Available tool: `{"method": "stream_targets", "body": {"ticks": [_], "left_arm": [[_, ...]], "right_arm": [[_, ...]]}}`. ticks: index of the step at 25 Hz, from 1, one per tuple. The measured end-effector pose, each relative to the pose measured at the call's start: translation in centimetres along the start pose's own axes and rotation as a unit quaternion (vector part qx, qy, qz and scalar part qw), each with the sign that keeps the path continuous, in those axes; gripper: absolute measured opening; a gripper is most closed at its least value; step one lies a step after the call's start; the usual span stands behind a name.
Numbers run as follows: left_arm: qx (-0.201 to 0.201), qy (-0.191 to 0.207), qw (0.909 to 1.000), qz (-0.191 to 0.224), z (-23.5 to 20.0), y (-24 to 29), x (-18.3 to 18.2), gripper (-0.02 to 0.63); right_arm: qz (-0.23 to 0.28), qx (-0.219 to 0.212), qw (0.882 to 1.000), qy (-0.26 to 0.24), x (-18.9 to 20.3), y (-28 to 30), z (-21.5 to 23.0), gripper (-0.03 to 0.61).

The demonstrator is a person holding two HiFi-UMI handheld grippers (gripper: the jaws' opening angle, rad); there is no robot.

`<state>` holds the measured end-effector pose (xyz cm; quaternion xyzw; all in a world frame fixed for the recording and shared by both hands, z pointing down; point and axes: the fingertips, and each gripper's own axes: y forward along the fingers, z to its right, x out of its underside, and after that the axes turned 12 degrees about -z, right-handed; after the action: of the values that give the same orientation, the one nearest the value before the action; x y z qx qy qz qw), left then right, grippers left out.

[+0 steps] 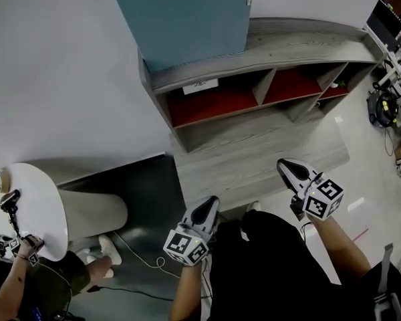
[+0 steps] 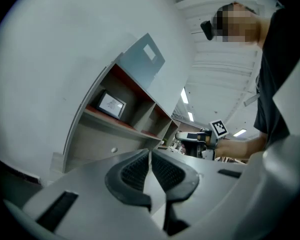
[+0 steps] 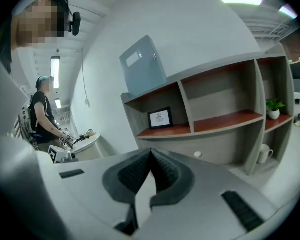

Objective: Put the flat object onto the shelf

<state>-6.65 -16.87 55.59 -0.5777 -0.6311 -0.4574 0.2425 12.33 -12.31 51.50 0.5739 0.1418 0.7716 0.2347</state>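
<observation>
Reading the big blue-grey flat panel with the white label as the task's thing. It stands upright on top of the grey wood-grain shelf unit with red compartment floors, against the white wall. It looks thin, stiff and smooth-faced, so probably light but unwieldy, with slippery faces. I'd pinch it at opposite side edges, one gripper each. Jaws of the left gripper and right gripper are pressed together on nothing, both held in front of the shelf unit, well apart from the panel — placement looks done.
</observation>
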Motion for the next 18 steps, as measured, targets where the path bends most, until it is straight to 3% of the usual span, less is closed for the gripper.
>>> {"method": "stream_targets", "body": {"ticks": [4,9,18], "left_arm": [[-0.028,-0.024,0.9993,0.007,0.7,0.0,1.3,0.02],[-0.064,-0.004,0.9979,0.009,2.8,1.2,1.4,0.018],[-0.106,0.011,0.9939,0.032,12.9,8.5,2.3,0.017]], "right_arm": [[-0.016,0.013,1.0,-0.006,1.7,-0.5,-0.3,0.0],[-0.01,0.009,1.0,-0.017,2.6,-2.7,1.1,0.0],[0.024,0.005,1.0,-0.008,5.3,-12.0,7.3,0.0]]}}
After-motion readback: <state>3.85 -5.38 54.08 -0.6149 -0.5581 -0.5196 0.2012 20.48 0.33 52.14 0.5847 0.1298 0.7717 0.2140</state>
